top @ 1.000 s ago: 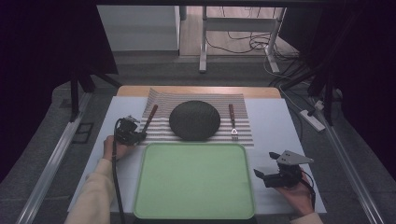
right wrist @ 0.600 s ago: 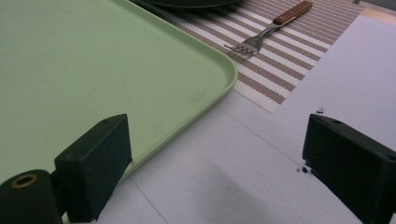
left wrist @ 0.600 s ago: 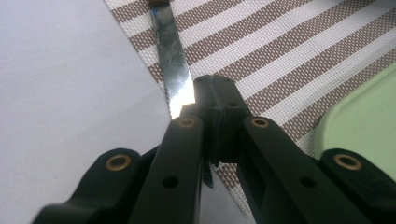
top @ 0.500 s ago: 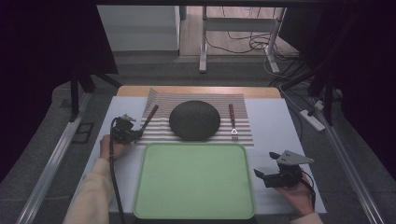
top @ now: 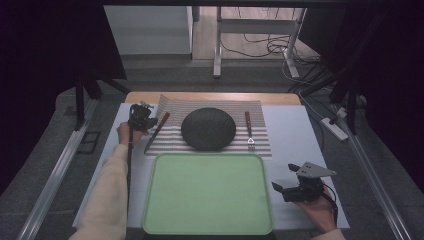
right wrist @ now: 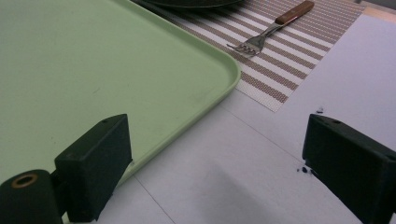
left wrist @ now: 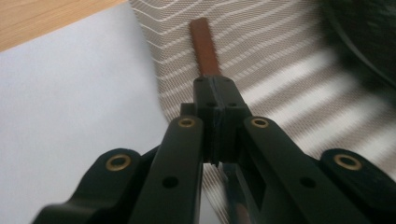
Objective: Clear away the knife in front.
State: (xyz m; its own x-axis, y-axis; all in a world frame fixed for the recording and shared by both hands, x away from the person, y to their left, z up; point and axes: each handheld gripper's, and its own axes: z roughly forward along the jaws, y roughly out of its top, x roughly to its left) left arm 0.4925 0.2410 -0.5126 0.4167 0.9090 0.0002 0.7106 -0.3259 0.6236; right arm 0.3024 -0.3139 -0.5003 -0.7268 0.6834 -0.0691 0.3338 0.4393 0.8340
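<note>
High view: left gripper (top: pixel 142 120) sits at 10 o'clock over the knife (top: pixel 156 132) on the striped mat (top: pixel 260 135).

Left gripper view: jaws clamped on the knife's handle (left wrist: pixel 204 44); a tip-heavy knife could swivel.

Right gripper view: right gripper (right wrist: pixel 219 172) gapes wide, empty, beside the green tray (right wrist: pixel 93 70).

The tray (top: pixel 207 195) looks like smooth, matt green plastic. The striped mat (right wrist: pixel 299 44) is a coarse woven mesh. The fork (right wrist: pixel 261 39) has shiny metal tines and a brown wooden handle. The plate (top: pixel 208 128) is dark and dull. The table edge (left wrist: pixel 42 18) is bare wood.
</note>
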